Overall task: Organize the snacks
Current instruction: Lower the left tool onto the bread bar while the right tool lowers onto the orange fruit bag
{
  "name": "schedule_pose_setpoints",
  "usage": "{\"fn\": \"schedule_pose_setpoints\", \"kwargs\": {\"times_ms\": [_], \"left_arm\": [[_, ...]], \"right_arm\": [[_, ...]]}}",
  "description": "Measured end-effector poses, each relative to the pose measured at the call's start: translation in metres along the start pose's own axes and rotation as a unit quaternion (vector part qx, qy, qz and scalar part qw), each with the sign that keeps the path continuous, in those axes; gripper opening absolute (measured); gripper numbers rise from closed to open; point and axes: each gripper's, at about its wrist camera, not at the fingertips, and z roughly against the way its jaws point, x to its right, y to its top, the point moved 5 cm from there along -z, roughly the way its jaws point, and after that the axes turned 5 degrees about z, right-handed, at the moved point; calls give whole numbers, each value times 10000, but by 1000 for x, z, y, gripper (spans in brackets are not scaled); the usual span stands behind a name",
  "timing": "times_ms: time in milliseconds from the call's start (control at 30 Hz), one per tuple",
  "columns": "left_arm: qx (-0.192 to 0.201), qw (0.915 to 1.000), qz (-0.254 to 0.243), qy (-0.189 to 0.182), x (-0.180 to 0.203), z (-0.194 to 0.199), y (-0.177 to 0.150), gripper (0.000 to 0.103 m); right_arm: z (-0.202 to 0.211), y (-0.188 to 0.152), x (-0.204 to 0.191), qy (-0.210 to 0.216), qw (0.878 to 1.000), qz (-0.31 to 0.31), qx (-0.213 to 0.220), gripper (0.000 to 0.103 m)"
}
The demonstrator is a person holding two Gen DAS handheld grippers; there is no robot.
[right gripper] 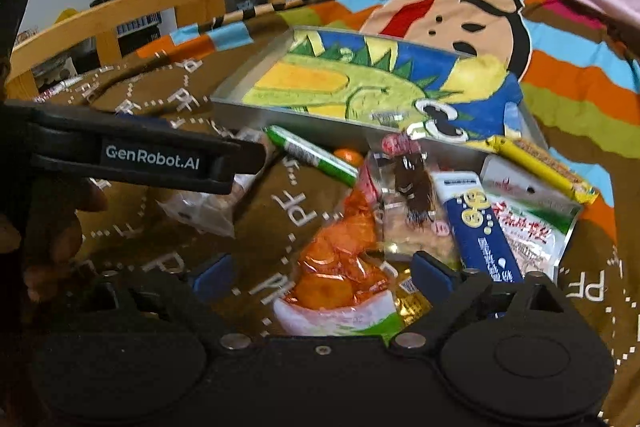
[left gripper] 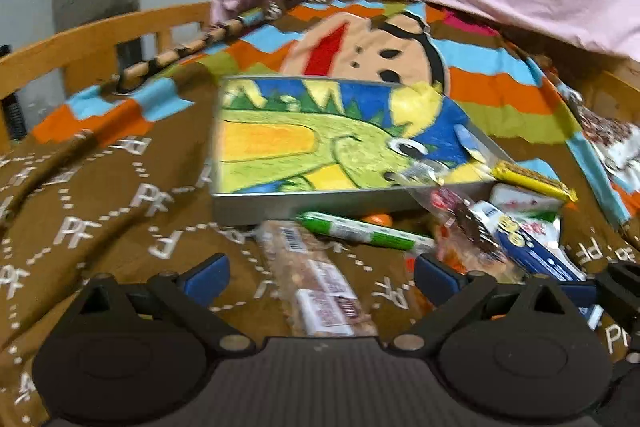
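Even, soft indoor light falls across both views, casting only faint shadows. Motion blur smears the snack wrappers [right gripper: 404, 195] and the lettering on the brown blanket [left gripper: 104, 195]. Fisheye distortion bends the wooden bed rail [left gripper: 100, 27], and the corners go black.

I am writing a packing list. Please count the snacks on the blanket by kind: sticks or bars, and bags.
Sticks or bars: 3 (green stick, yellow bar, nut bar)
Bags: 4 (orange bag, clear bag, blue bag, white pouch)
Kind unclear: 1 (small orange piece)
Total: 8
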Motion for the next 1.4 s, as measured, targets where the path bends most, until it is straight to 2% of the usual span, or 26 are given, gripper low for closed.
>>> {"fn": "schedule_pose_setpoints", "kwargs": {"times_ms": [100, 367, 500, 633, 700, 867, 1000, 1100, 1200, 1300, 1400], "left_arm": [[-89, 9997, -103, -190, 2, -6, -1, 92], [-310, 9977, 356, -482, -12, -21, -7, 78], [-422, 9980, 322, -336, -13, -30, -11, 66], [-535, 9980, 292, -169, -16, -37, -12, 60], [-638, 9973, 337, -148, -18, -42, -14, 60], [-691, 9966, 438, -137, -21, -48, -14, 60], [-756, 9946, 682, -190, -27, -52, -15, 62], [-745, 9934, 834, -241, -30, -52, -16, 62], [-711, 9940, 805, -207, -29, -50, -17, 62], [-664, 9943, 815, -182, -28, -46, -18, 57], [-638, 9936, 910, -217, -29, -40, -20, 56]], "right_arm": [[-9, -1, 5, 39, 9998, -163, -58, 90], [-31, -5, 5, 189, 9990, -315, -246, 88], [-37, -5, 2, 108, 9994, -227, -229, 83], [-43, -4, 3, -16, 9994, -252, -232, 75], [-45, -4, 4, -96, 9993, -249, -261, 72], [-47, -5, 2, -138, 9994, -192, -271, 73], [-49, -5, 2, -32, 9993, -240, -290, 83], [-50, -6, 0, -59, 9993, -227, -286, 83], [-49, -6, 1, -131, 9992, -260, -259, 76], [-47, -8, 3, -217, 9991, -282, -238, 68], [-44, -8, 2, -258, 9989, -308, -224, 65]]}}
